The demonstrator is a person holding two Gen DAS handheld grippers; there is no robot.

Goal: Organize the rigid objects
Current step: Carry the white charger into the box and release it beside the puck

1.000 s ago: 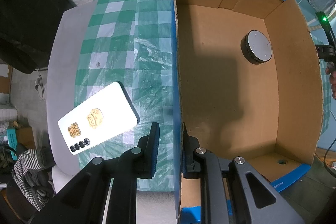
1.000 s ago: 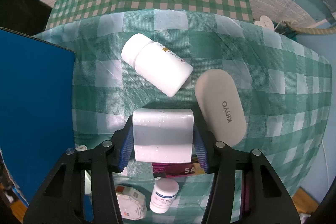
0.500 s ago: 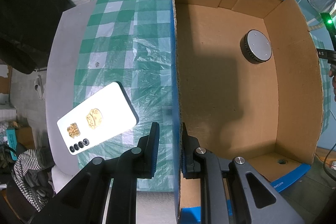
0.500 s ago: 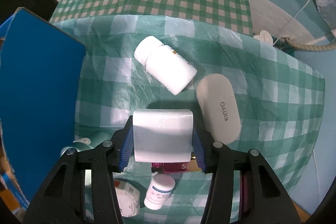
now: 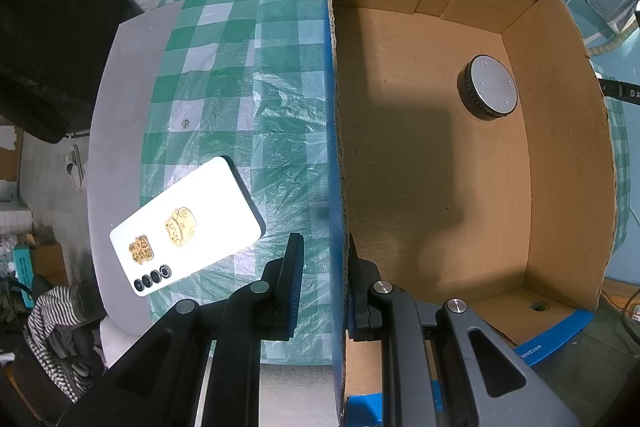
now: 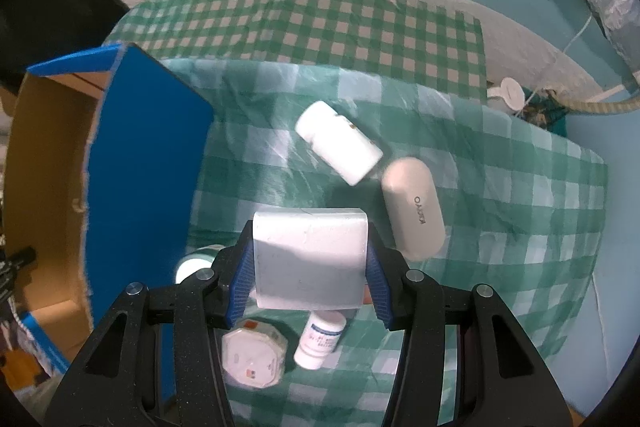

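Note:
In the left wrist view my left gripper (image 5: 324,287) is shut on the left wall of the cardboard box (image 5: 560,167), one pad outside and one inside. A round grey disc (image 5: 488,93) lies on the box floor. My right gripper (image 6: 310,267) is shut on a white rectangular block (image 6: 310,247) and holds it above the checked cloth. Below it lie a white pill bottle (image 6: 340,143) and a grey oval case (image 6: 414,203). The box's blue outer wall (image 6: 140,167) stands to the left of the block.
A white phone (image 5: 188,227) lies face down on the cloth left of the box. Under the right gripper are a small white bottle (image 6: 320,339), an octagonal jar (image 6: 254,359) and a partly hidden round lid (image 6: 192,265). The cloth ends at the table's far edge.
The right gripper has risen with the white block; the bottle and case look smaller, and more of the box shows at the left. The left gripper has not moved.

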